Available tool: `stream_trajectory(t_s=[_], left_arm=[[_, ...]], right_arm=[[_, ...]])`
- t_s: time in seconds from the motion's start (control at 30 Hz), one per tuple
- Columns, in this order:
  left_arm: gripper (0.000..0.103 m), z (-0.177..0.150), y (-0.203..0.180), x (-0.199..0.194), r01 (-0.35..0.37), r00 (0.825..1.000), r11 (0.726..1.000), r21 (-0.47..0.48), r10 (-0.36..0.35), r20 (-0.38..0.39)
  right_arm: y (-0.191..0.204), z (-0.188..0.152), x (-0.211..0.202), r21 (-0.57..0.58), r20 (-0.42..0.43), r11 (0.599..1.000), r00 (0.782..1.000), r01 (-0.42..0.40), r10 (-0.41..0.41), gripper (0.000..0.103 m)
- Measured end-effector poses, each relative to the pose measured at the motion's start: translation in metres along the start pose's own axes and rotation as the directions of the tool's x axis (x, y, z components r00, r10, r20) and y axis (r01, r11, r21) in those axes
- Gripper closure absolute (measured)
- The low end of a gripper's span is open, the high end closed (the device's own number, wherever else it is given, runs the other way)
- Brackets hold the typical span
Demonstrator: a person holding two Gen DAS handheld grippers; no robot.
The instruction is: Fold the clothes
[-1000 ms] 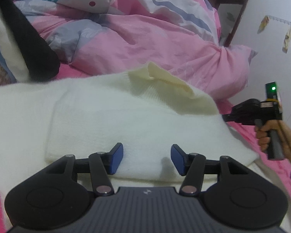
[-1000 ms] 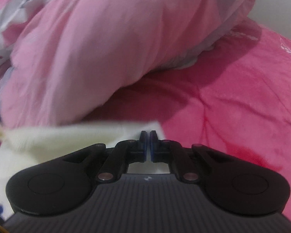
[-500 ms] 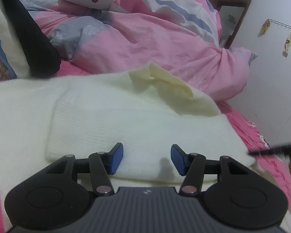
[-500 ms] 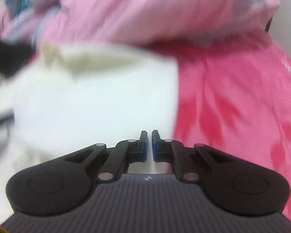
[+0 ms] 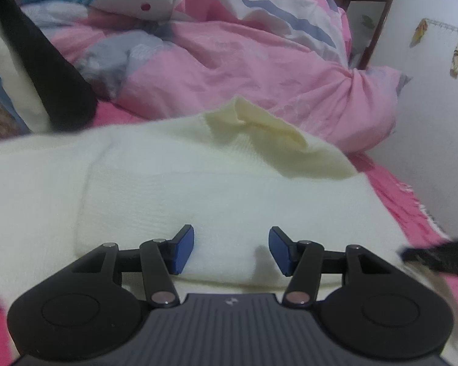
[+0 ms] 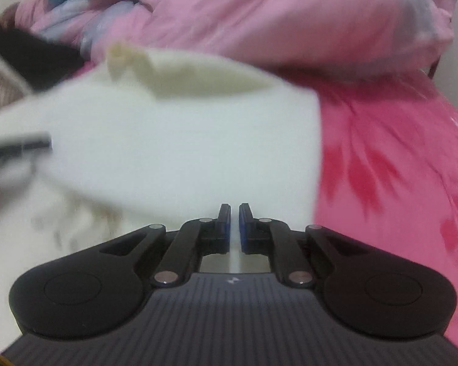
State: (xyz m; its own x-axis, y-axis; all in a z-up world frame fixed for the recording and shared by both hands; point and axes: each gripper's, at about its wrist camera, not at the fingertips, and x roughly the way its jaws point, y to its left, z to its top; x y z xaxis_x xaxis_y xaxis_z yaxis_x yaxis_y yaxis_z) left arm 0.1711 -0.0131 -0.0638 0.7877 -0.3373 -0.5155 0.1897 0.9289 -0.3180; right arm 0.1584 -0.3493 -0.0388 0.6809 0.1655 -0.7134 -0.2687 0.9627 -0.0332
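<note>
A cream-white knit sweater [image 5: 216, 183] lies partly folded on a pink bedsheet; its yellowish collar [image 5: 274, 134] sticks up at the far side. My left gripper [image 5: 231, 250] is open and empty, hovering just over the near folded edge. In the right wrist view the sweater [image 6: 180, 140] fills the middle, blurred. My right gripper [image 6: 235, 228] is shut, with a thin strip of white cloth showing between its pads at the sweater's near right edge. The right gripper also shows in the left wrist view [image 5: 436, 253] as a dark blur.
A bunched pink quilt [image 5: 259, 70] lies behind the sweater. A black and white garment [image 5: 45, 70] lies at the far left. The pink bedsheet [image 6: 397, 158] stretches right of the sweater. A wall and a dark wooden frame [image 5: 375, 24] stand at the far right.
My right gripper swung from the quilt side down to the sweater's near right edge, staying shut. My left gripper stayed open in place.
</note>
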Motion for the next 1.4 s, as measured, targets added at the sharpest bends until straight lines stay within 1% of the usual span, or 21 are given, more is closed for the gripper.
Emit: stream_trajectory(t_s=[0.07,0.13,0.17,0.23,0.3,0.37,0.4,0.5,0.57,0.63,0.7,0.77,0.87,0.93,1.03,1.13,1.23,1.27,1.33,1.4], left_arm=[[0.047,0.0,-0.003,-0.004,-0.039,0.999,0.999,0.019,0.039,0.001],[0.047,0.0,-0.006,-0.005,-0.061,0.998,0.998,0.033,0.062,-0.012],[0.047,0.002,-0.009,-0.006,-0.078,0.997,0.996,0.045,0.079,-0.021],[0.047,0.005,-0.017,-0.011,-0.129,0.99,0.988,0.088,0.133,-0.043],[0.047,0.013,-0.025,-0.027,-0.182,0.98,0.975,0.125,0.19,-0.062],[0.047,0.024,-0.026,-0.056,-0.208,0.975,0.972,0.113,0.215,-0.054],[0.047,0.031,-0.025,-0.077,-0.21,0.976,0.974,0.091,0.214,-0.041],[0.044,0.05,-0.024,-0.14,-0.222,0.975,0.974,0.044,0.222,0.001],[0.041,0.062,-0.026,-0.188,-0.257,0.966,0.965,0.041,0.256,0.039],[0.04,0.073,-0.03,-0.229,-0.295,0.954,0.954,0.043,0.293,0.063],[0.037,0.079,-0.033,-0.265,-0.317,0.947,0.948,0.03,0.314,0.076],[0.034,0.078,-0.037,-0.285,-0.314,0.948,0.949,0.02,0.311,0.072],[0.031,0.076,-0.043,-0.314,-0.309,0.949,0.951,0.006,0.308,0.066],[0.029,0.063,-0.047,-0.315,-0.287,0.958,0.958,0.026,0.286,0.035],[0.028,0.036,-0.053,-0.296,-0.25,0.967,0.964,0.089,0.254,-0.029],[0.029,0.002,-0.056,-0.271,-0.208,0.972,0.965,0.159,0.223,-0.077],[0.029,-0.028,-0.053,-0.247,-0.139,0.979,0.966,0.22,0.167,-0.116],[0.029,-0.036,-0.049,-0.241,-0.128,0.98,0.962,0.239,0.16,-0.118],[0.029,-0.051,-0.041,-0.232,-0.114,0.981,0.955,0.273,0.152,-0.12],[0.029,-0.058,-0.03,-0.226,-0.111,0.981,0.951,0.288,0.152,-0.123]], right_arm=[[-0.004,-0.024,-0.025,-0.008,-0.017,1.0,1.0,0.01,-0.01,0.097],[-0.015,-0.044,-0.061,0.022,-0.03,1.0,0.999,0.021,-0.02,0.096],[-0.022,-0.056,-0.085,0.053,-0.036,0.998,0.999,0.039,-0.037,0.096],[-0.034,-0.073,-0.126,0.123,-0.02,0.991,0.998,0.061,-0.059,0.096],[-0.045,-0.088,-0.171,0.208,0.019,0.976,0.997,0.069,-0.074,0.096],[-0.051,-0.102,-0.216,0.283,0.067,0.957,0.995,0.058,-0.08,0.095],[-0.051,-0.107,-0.235,0.312,0.094,0.949,0.993,0.042,-0.075,0.095],[-0.045,-0.124,-0.273,0.382,0.167,0.923,0.986,-0.045,-0.021,0.093],[-0.035,-0.131,-0.287,0.404,0.207,0.909,0.978,-0.107,0.023,0.091],[-0.025,-0.133,-0.29,0.401,0.248,0.899,0.966,-0.176,0.078,0.089],[-0.012,-0.134,-0.293,0.384,0.285,0.892,0.95,-0.237,0.13,0.084],[0.001,-0.134,-0.286,0.368,0.306,0.884,0.935,-0.288,0.178,0.082],[0.025,-0.13,-0.272,0.355,0.304,0.869,0.922,-0.344,0.241,0.08],[0.041,-0.129,-0.258,0.348,0.293,0.862,0.916,-0.368,0.273,0.08],[0.072,-0.13,-0.234,0.329,0.264,0.86,0.912,-0.391,0.314,0.08],[0.105,-0.127,-0.207,0.3,0.226,0.87,0.915,-0.392,0.334,0.08],[0.139,-0.12,-0.177,0.258,0.184,0.882,0.916,-0.395,0.356,0.08],[0.152,-0.119,-0.168,0.237,0.173,0.886,0.915,-0.399,0.365,0.08],[0.183,-0.114,-0.155,0.154,0.155,0.892,0.902,-0.425,0.403,0.079],[0.217,-0.114,-0.148,0.042,0.148,0.895,0.888,-0.445,0.435,0.079]])
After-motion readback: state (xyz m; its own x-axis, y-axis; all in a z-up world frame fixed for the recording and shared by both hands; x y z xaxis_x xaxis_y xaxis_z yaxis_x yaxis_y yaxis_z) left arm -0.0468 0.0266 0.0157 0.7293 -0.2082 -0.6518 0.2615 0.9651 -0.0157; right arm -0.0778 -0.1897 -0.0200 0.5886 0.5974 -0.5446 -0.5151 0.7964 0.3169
